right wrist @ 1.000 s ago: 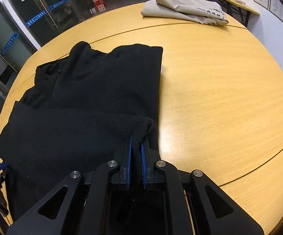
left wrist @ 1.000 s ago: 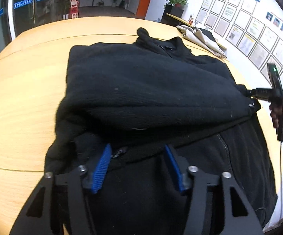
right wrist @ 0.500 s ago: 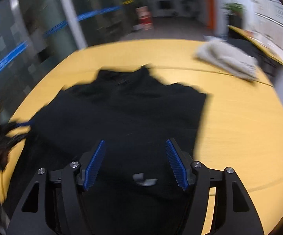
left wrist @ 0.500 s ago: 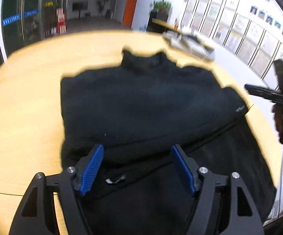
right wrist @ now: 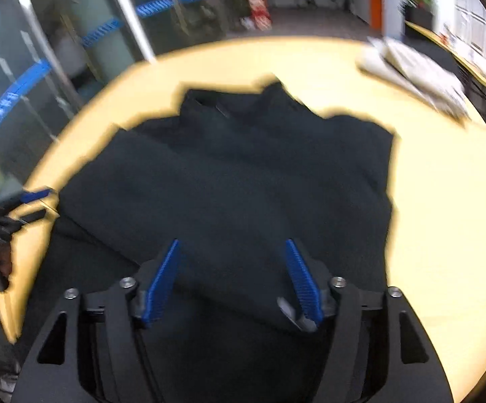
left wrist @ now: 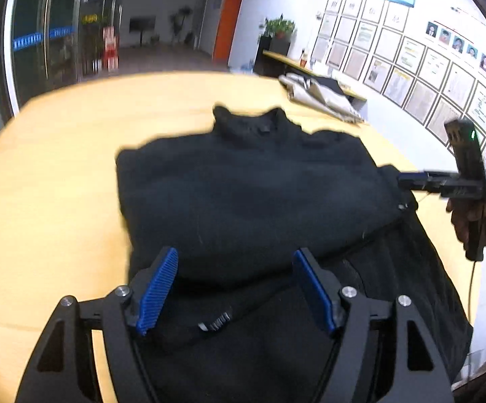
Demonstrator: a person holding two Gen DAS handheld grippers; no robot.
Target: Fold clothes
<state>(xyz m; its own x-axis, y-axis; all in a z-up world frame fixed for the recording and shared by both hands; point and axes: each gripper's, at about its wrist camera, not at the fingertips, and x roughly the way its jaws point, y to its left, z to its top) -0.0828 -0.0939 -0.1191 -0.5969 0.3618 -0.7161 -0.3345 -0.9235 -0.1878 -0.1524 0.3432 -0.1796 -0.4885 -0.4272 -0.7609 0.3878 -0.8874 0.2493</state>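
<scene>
Below the left gripper (left wrist: 234, 290), whose blue pads stand wide apart with nothing pinched, the black fleece jacket (left wrist: 253, 194) lies folded on the wooden surface (left wrist: 58, 174). Off to its right hovers the right gripper (left wrist: 402, 179), with beige clothing (left wrist: 320, 95) far ahead. Seen from the right wrist, the right gripper (right wrist: 231, 280) is opening above the jacket (right wrist: 243, 181), empty; the left gripper (right wrist: 38, 198) sits far left.
</scene>
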